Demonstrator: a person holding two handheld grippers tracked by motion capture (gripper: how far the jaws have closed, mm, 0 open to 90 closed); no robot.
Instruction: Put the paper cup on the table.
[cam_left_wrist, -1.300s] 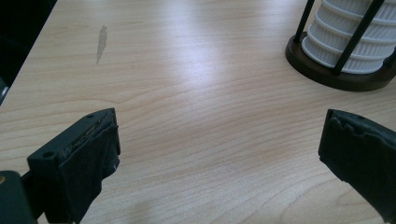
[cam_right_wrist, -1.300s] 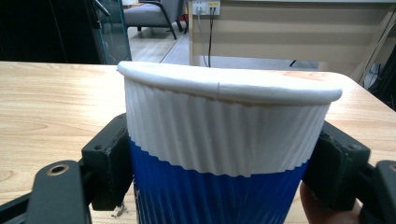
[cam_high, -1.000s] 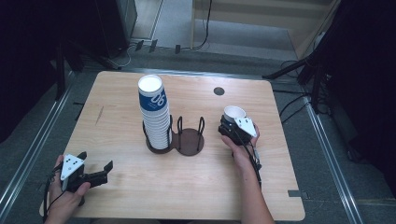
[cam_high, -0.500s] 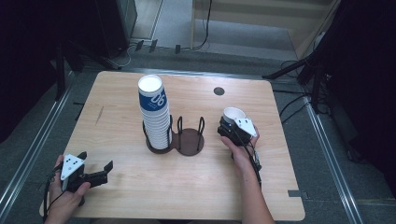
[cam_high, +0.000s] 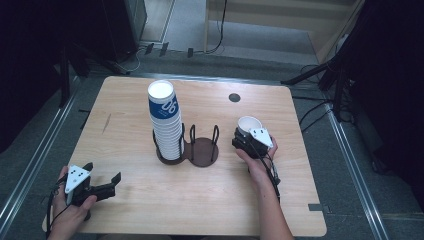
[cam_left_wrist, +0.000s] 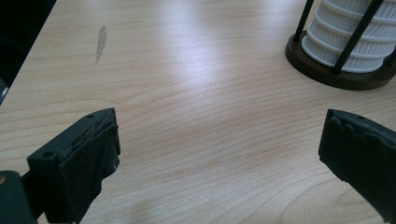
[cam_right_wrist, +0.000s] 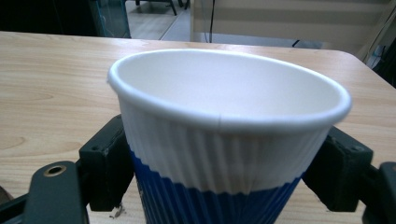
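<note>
Presently my right gripper (cam_high: 248, 136) clasps one paper cup (cam_right_wrist: 224, 135) by its sides, upright on the bench (cam_high: 280, 200) right of the holder (cam_high: 192, 150). The cup stack (cam_high: 167, 122) fills one ring; the other stands vacant. My left gripper (cam_high: 102, 185) rests unclenched, holding nothing. Placement remains outstanding.

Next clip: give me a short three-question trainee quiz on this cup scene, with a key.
1. True or false: the right hand-held gripper is shut on a paper cup.
2. Which ring of the dark holder carries the cup stack: (a) the left one in the high view, (b) the right one?
3. What lies between the left hand-held gripper's jaws?

Key: 1 true. 2 a. 3 Nothing; they stand open over the bare table.
</note>
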